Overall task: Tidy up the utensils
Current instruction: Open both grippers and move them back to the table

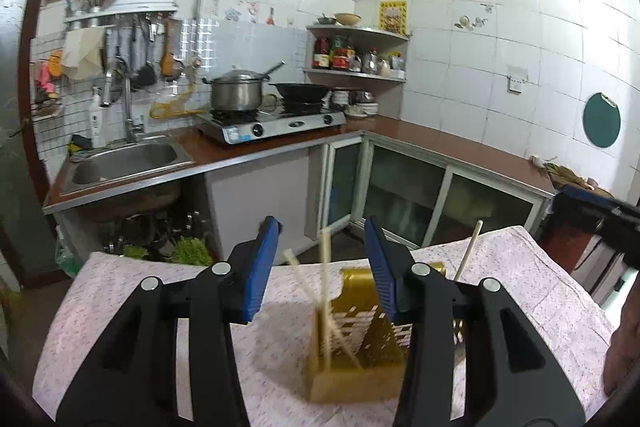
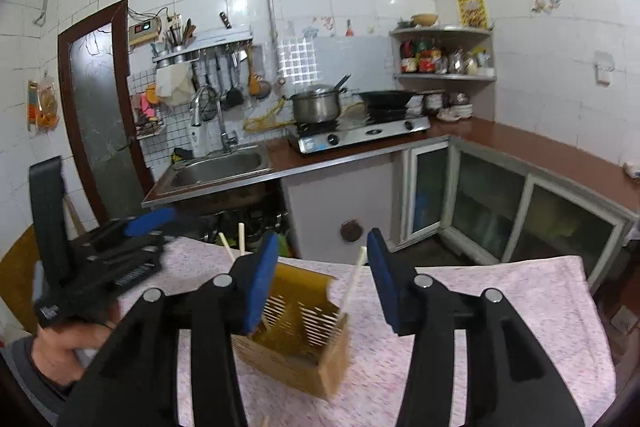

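Note:
A yellow slotted utensil holder (image 1: pixel 356 343) stands on a table with a pink patterned cloth (image 1: pixel 160 307). Pale chopsticks (image 1: pixel 326 287) stand in it, and one more (image 1: pixel 468 251) leans at its right. My left gripper (image 1: pixel 322 267) is open and empty, just above the holder. In the right wrist view the holder (image 2: pixel 304 323) sits below my right gripper (image 2: pixel 322 279), which is open and empty. A chopstick (image 2: pixel 354 279) leans between its fingers, and two more (image 2: pixel 234 241) stick up at the left. The left gripper (image 2: pixel 136 239) shows at the left of that view.
A kitchen counter runs along the far wall with a sink (image 1: pixel 128 159), a gas stove (image 1: pixel 276 123) with a pot (image 1: pixel 236 91) and a wok (image 1: pixel 300 91). A corner shelf (image 1: pixel 356 55) holds jars. Glass cabinet doors (image 1: pixel 408 195) stand below the counter.

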